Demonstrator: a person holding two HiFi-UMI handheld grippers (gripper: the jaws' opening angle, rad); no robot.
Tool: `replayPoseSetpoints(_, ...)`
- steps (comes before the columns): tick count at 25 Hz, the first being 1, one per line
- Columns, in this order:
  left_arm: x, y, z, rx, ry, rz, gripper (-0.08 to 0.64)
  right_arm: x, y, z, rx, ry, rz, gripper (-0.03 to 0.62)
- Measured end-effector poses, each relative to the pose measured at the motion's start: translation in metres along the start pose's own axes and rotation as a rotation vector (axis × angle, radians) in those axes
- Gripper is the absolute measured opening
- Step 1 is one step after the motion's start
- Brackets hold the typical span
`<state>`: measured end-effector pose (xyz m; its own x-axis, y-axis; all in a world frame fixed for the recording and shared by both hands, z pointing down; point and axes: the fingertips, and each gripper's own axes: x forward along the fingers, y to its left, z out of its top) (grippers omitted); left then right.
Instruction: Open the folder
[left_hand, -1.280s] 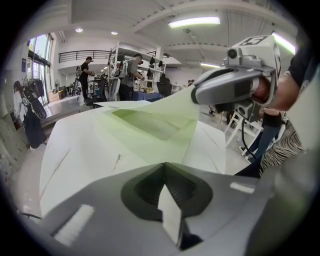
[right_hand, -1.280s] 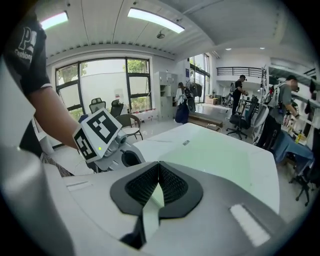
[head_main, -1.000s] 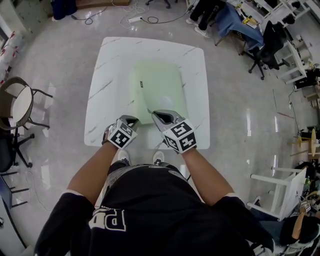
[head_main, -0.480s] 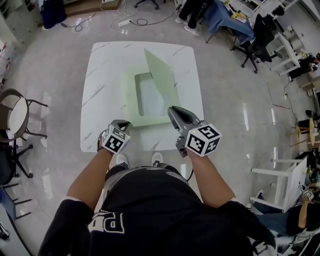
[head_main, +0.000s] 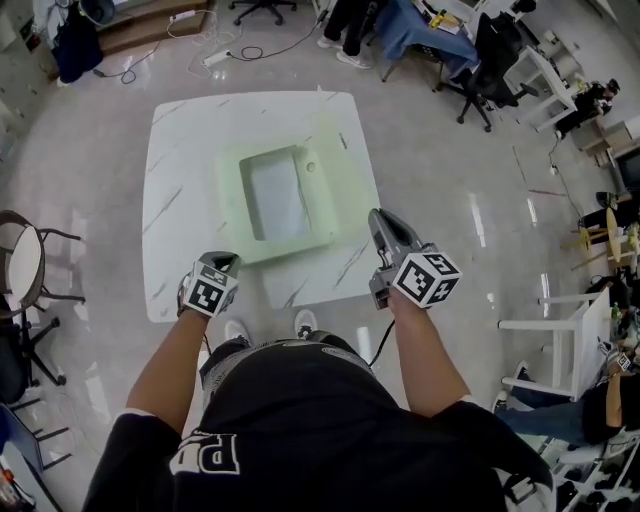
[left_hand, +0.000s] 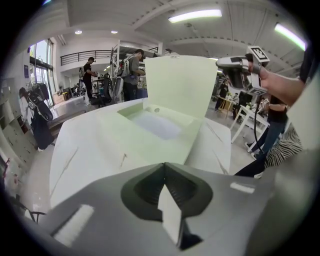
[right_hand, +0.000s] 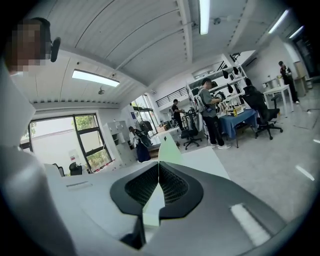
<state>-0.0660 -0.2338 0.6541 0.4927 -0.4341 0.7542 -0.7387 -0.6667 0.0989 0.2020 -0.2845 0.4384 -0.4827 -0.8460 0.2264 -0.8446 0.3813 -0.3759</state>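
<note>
Only the left gripper view shows the cover (left_hand: 175, 85) standing up; right gripper (head_main: 377, 215) fingers pinch it; left gripper (head_main: 227, 260) fingers together; before, the cover lay flat.

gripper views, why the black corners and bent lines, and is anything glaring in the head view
Both gripper views: a fisheye lens gives the black vignette and bows straight lines. Left gripper view: ceiling lights blown out, folder cover sharp. Head view: light streaks glare on the glossy floor; table evenly lit.
</note>
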Motion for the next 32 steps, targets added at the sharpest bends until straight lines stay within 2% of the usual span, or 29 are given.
replayPoseSetpoints(10, -0.001, -0.001, 0.0, -0.007, 0.013, 0.014, 0.055, -0.011, -0.015, 0.001, -0.018, -0.011, -0.046, 0.003)
replayPoseSetpoints(17, 0.001, 0.002, -0.002, 0.006, 0.01, 0.034, 0.055, -0.024, -0.055, 0.007, -0.001, -0.017, -0.137, 0.003)
replayPoseSetpoints(22, -0.002, -0.004, 0.002, 0.015, 0.016, 0.04, 0.055, -0.037, -0.103, 0.003, 0.116, -0.032, -0.211, 0.003)
replayPoseSetpoints(27, 0.002, -0.008, 0.003, 0.001, 0.009, 0.054, 0.055, -0.049, -0.157, -0.014, 0.293, -0.04, -0.285, 0.003)
replayPoseSetpoints(32, 0.001, -0.005, -0.001, -0.006, 0.007, 0.072, 0.055, -0.055, -0.196, -0.036, 0.381, -0.031, -0.351, 0.003)
